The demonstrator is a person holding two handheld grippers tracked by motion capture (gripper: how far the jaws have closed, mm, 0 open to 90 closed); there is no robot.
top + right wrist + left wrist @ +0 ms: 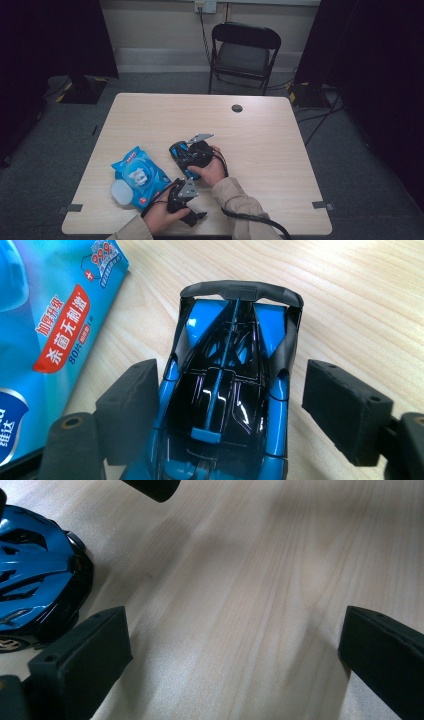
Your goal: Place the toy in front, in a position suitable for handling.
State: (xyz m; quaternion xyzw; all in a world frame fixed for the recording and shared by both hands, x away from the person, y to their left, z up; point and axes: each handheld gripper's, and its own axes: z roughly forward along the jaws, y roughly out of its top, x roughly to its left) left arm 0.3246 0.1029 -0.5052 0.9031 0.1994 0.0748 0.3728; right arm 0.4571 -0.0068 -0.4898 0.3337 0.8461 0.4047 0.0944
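A blue and black toy car (176,150) (225,360) lies on the wooden table (260,150), a little left of centre. My right gripper (192,152) (235,400) straddles it from behind, jaws open. The left pad (132,405) sits against the car's side, while a narrow gap separates the right pad (345,405) from it. My left gripper (184,189) (235,640) hovers near the front edge, just below the car, with its jaws wide open over bare table. One end of the car (35,580) shows at the left of the left gripper view.
A blue pack of wet wipes (137,172) (50,315) lies left of the car, with a white round lid (121,192) at its near corner. A cable hole (237,108) sits at the table's far side. A black folding chair (244,50) stands beyond the table.
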